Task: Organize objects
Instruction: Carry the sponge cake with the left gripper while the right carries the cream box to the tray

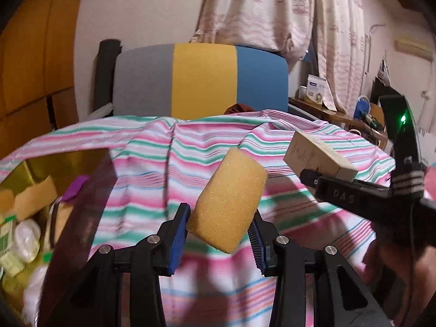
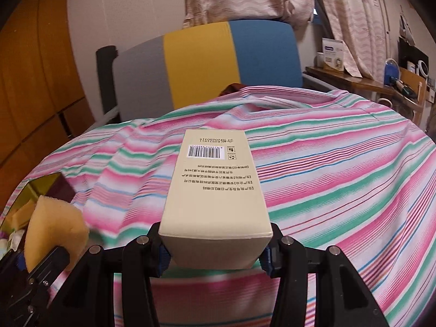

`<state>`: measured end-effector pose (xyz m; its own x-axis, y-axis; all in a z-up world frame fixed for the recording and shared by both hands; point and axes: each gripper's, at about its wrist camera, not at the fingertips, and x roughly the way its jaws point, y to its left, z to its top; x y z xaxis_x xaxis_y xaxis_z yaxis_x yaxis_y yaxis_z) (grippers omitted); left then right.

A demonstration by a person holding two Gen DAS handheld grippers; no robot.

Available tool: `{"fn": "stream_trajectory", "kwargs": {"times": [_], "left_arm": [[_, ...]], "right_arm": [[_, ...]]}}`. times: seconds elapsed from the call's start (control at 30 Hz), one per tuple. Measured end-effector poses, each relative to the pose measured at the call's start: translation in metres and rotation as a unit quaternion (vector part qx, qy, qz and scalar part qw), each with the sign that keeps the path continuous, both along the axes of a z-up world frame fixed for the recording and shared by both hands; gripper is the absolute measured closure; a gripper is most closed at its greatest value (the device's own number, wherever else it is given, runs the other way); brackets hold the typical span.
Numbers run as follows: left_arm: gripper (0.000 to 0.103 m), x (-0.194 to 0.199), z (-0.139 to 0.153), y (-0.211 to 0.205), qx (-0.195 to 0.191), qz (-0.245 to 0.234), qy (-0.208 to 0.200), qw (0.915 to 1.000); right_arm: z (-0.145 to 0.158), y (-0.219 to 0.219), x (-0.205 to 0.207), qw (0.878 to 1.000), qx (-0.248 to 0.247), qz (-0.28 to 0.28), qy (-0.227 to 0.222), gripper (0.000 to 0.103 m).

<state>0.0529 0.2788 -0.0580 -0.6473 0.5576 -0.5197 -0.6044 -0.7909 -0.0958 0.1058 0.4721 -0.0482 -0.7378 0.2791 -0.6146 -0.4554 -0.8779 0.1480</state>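
Clamped between blue pads of left gripper (image 1: 220, 241): yellow sponge (image 1: 227, 203), tilted, held clear above striped cloth (image 1: 152, 163). Gripped in right gripper (image 2: 215, 253): cream box (image 2: 215, 190), barcode face up, pointing toward chair (image 2: 207, 62) with grey, yellow and blue back. Seen only from left wrist: open cardboard bin (image 1: 24, 199) at left edge, packed with small packets and purple scrap. Seen only from right wrist: print on box. Both grippers angled downward over cloth, side by side, box end near sponge but apart.
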Motion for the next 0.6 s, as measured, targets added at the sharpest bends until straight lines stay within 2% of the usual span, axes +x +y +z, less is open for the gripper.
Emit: {"fn": "stream_trajectory", "kwargs": {"times": [0.23, 0.4, 0.6], "left_arm": [[0.061, 0.011, 0.013, -0.051, 0.031, 0.006, -0.021, 0.9993], [0.061, 0.013, 0.022, -0.089, 0.038, 0.024, -0.023, 0.9987], [0.061, 0.0, 0.03, -0.135, 0.048, 0.058, -0.048, 0.996]], "right_arm": [[0.002, -0.034, -0.009, 0.999, 0.039, 0.035, -0.01, 0.052], [0.0, -0.051, -0.009, 0.998, 0.028, 0.047, -0.009, 0.052], [0.0, -0.076, -0.009, 0.997, 0.008, 0.071, -0.006, 0.052]]}}
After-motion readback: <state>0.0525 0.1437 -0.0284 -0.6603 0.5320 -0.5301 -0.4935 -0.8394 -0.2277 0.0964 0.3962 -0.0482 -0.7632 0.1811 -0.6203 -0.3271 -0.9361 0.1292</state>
